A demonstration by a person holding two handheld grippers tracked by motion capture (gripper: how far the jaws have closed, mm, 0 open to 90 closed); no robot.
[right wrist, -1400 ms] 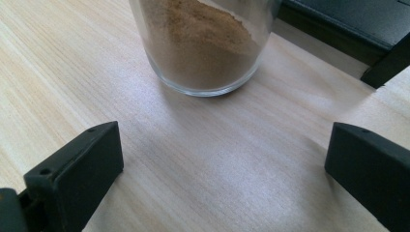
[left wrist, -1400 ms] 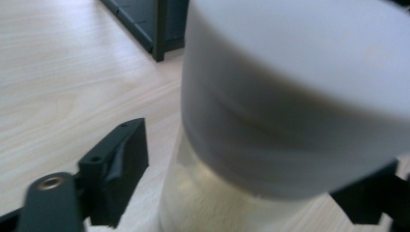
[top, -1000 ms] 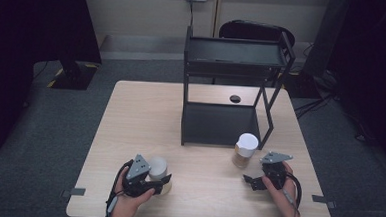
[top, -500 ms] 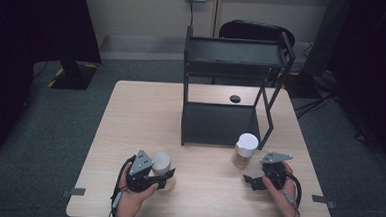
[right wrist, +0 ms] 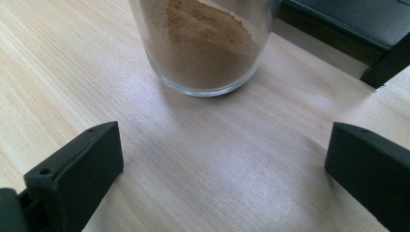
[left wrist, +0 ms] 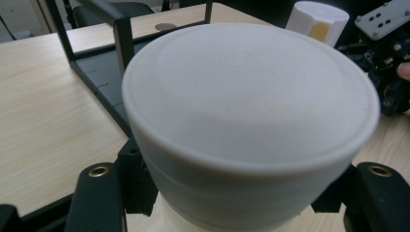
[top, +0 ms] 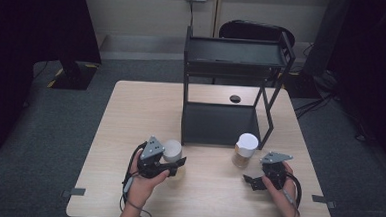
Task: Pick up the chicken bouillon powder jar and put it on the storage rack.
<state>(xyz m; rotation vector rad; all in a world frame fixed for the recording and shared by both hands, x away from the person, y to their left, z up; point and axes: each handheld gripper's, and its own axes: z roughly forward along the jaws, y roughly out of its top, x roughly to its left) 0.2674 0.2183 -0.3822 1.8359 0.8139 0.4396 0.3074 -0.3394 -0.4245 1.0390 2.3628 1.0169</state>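
My left gripper point(top: 174, 165) is shut on a jar with a wide white lid point(top: 172, 149), gripped just below the lid and held a little off the wooden table point(top: 140, 116). In the left gripper view that lid point(left wrist: 251, 101) sits between the black jaws of the left gripper point(left wrist: 241, 193). A second jar point(top: 244, 150), white-lidded and full of brown powder, stands by the black rack's front right corner. My right gripper point(top: 254, 179) rests open just right of it. In the right gripper view the glass jar point(right wrist: 203, 48) stands ahead of the right gripper point(right wrist: 222, 169), apart from its jaws.
A black two-level metal rack point(top: 232, 90) stands on the table's far middle, its lower shelf point(top: 220, 125) bare. A small dark round spot point(top: 235, 98) lies behind it. A chair point(top: 255, 31) is beyond the table. Bare tabletop lies to the left.
My left gripper has carried its jar to the right and slightly up and away from the near edge. The right gripper and the powder jar have stayed put.
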